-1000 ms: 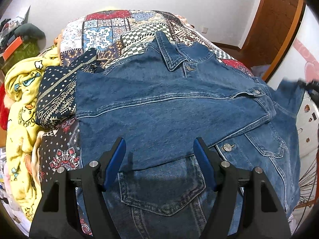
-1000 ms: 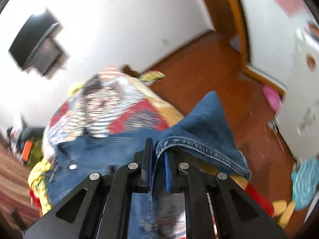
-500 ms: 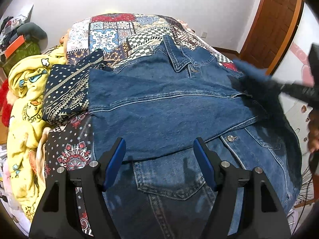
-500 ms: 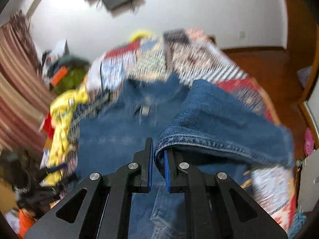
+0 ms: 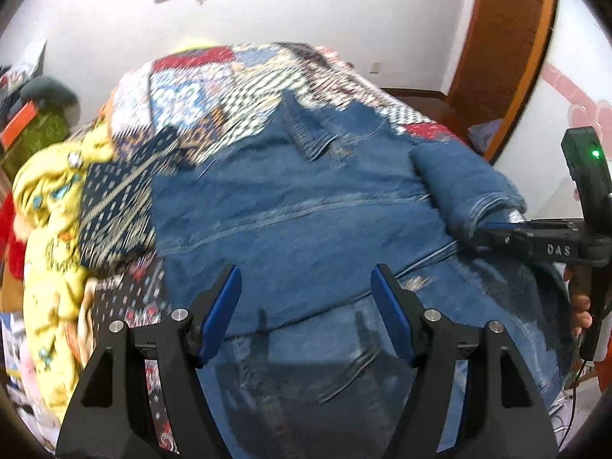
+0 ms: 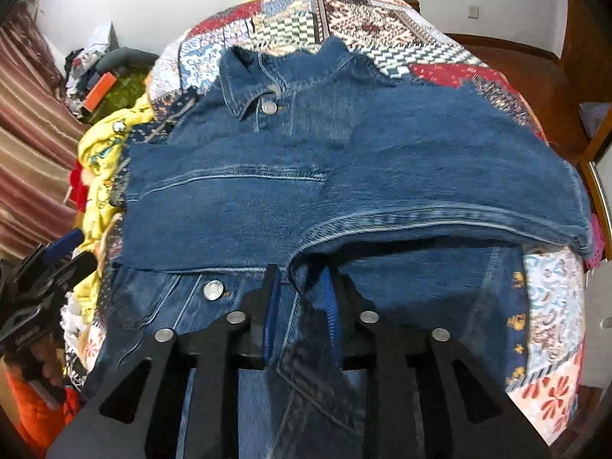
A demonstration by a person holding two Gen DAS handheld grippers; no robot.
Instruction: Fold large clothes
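Jacket one, denim; left gripper fingers apart; right gripper fingers clamping sleeve.

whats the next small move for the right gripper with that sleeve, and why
Probably open the right gripper and back it away. The sleeve it pinches already lies folded across the front of the denim jacket, over the other folded sleeve, so little seems left to place. The left gripper hangs open, holding nothing.

Home bedroom: patchwork quilt on bed, wooden door, curtains
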